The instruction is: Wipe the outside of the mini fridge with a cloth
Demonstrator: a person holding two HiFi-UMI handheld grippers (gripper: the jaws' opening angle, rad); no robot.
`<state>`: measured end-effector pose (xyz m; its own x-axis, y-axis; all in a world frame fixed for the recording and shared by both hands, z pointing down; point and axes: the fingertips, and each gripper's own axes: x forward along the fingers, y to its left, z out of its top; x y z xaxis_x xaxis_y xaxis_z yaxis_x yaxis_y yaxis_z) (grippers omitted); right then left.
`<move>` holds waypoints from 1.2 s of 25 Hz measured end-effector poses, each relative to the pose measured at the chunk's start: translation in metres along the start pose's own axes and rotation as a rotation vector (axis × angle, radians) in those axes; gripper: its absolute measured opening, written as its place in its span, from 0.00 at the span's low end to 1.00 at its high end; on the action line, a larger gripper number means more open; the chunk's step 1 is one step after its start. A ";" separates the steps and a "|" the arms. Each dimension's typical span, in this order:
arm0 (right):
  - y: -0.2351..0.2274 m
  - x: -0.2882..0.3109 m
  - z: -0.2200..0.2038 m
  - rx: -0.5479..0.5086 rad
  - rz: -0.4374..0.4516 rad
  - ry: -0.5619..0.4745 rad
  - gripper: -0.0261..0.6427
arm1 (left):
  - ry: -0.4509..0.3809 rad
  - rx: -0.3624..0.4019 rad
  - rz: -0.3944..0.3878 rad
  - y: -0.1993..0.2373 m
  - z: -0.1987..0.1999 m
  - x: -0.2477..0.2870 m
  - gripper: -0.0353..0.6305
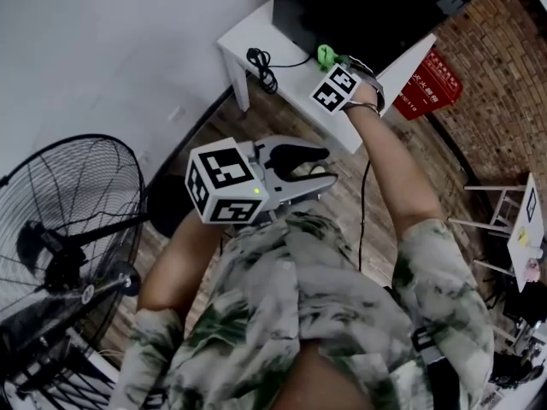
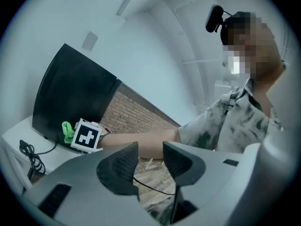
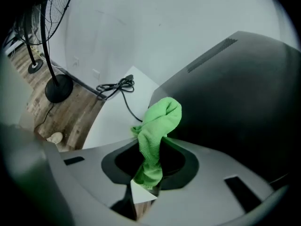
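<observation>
Green cloth (image 3: 157,131) hangs bunched in the right tool (image 3: 148,172), whose jaws are pinched together on its lower end. The free upper fold reaches the dark side of the mini fridge (image 3: 235,93) near its bottom corner. Whether the fold presses on the panel or sits just off it cannot be told. The black fridge stands on a small white desk (image 1: 256,37) pushed against a pale wall.

Judging by this, wiping is at an early or middle pass. One low corner is being addressed, and the top, the far side and the remaining faces look left to cover. No streaks or damp marks show on the black finish to tell what is done.

The left tool (image 2: 150,159) is held back by the person's chest, its jaws apart with nothing between them, taking no part in the work.

A coiled black cable (image 1: 261,65) lies on the desk just beside the fridge, and a low sweep of the cloth could snag it. The wall stands close behind the fridge, so its back may be hard to reach. On the wooden floor to the person's left, a large black fan (image 1: 68,220) stands well apart. A red printed item (image 1: 432,84) leans near a brick wall (image 1: 496,84) on the other side.
</observation>
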<state>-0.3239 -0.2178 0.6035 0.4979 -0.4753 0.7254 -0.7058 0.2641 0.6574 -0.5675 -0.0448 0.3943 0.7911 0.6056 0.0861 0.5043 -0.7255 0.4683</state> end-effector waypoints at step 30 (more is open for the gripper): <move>-0.203 -0.161 0.122 -0.092 -0.447 -0.133 0.19 | -0.057 0.030 -0.015 -0.009 0.021 0.000 0.32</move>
<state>-0.3223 -0.2974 0.3289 0.6693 -0.6612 0.3388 -0.3868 0.0792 0.9187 -0.5647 -0.0448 0.3718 0.8016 0.5972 0.0285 0.5257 -0.7267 0.4422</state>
